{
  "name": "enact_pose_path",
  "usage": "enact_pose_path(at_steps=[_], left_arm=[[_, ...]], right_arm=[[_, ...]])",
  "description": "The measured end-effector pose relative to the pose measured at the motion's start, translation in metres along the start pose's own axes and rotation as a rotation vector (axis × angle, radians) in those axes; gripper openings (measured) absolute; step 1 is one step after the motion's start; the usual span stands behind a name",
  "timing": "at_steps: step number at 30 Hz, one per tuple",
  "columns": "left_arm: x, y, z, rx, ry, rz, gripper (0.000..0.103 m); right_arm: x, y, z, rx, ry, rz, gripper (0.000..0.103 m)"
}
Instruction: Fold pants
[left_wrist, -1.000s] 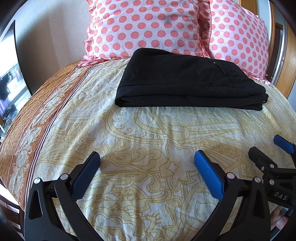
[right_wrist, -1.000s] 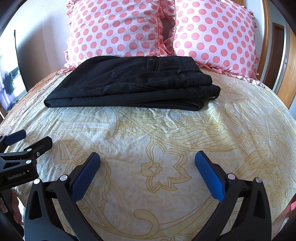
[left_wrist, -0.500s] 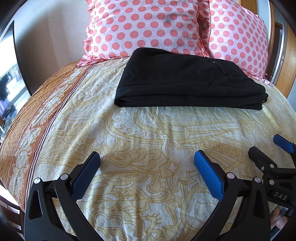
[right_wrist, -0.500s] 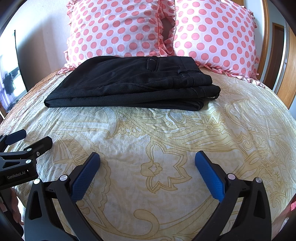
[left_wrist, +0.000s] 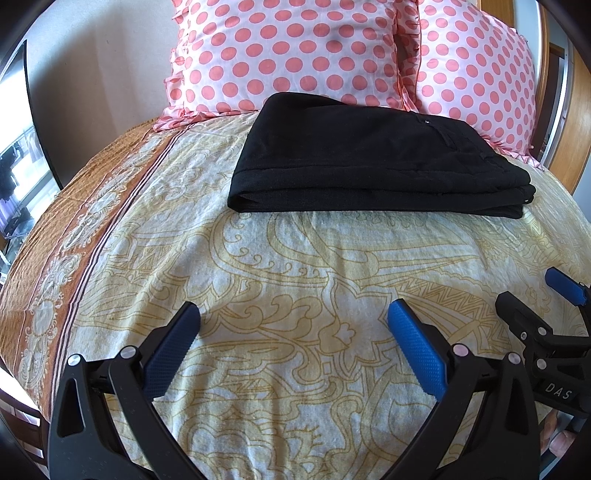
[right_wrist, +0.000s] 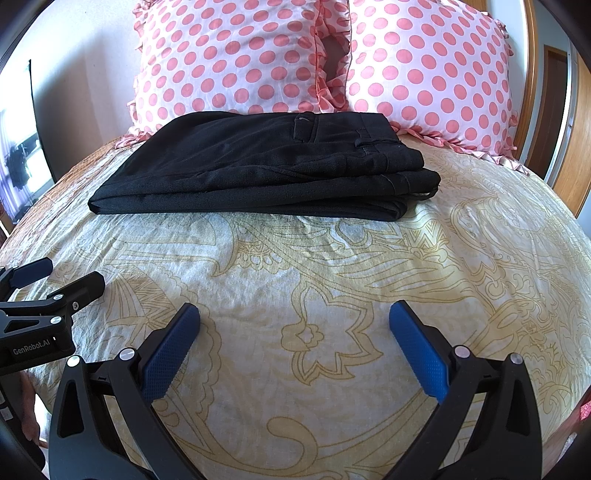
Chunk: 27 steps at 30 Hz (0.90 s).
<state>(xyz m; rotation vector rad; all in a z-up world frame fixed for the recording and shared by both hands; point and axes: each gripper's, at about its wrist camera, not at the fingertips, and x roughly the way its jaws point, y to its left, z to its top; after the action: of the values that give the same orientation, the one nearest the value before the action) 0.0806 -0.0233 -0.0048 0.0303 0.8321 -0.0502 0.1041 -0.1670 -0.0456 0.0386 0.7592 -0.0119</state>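
Black pants (left_wrist: 373, 162) (right_wrist: 266, 166) lie folded into a flat rectangular stack on the bed, just in front of the pillows. The waistband and a back pocket face up at the stack's right end. My left gripper (left_wrist: 293, 321) hovers open over the bedspread, well short of the pants, nothing between its blue pads. My right gripper (right_wrist: 295, 321) is also open and empty, equally far back. Each gripper shows at the edge of the other's view: the right gripper (left_wrist: 535, 295) and the left gripper (right_wrist: 55, 275).
Two white pillows with pink dots (left_wrist: 295, 55) (right_wrist: 428, 70) lean against the headboard behind the pants. A cream and gold patterned bedspread (left_wrist: 295, 266) (right_wrist: 332, 266) covers the bed, with an orange border (left_wrist: 66, 229) at the left. A wooden door frame (right_wrist: 576, 140) stands at the right.
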Motion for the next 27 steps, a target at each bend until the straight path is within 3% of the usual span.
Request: enact_pose_path(at_steps=[27], left_arm=[[0.0007, 0.0029, 0.0016, 0.012, 0.012, -0.016, 0.101]], right_arm=[[-0.0002, 0.0011, 0.001, 0.0, -0.002, -0.001, 0.102]])
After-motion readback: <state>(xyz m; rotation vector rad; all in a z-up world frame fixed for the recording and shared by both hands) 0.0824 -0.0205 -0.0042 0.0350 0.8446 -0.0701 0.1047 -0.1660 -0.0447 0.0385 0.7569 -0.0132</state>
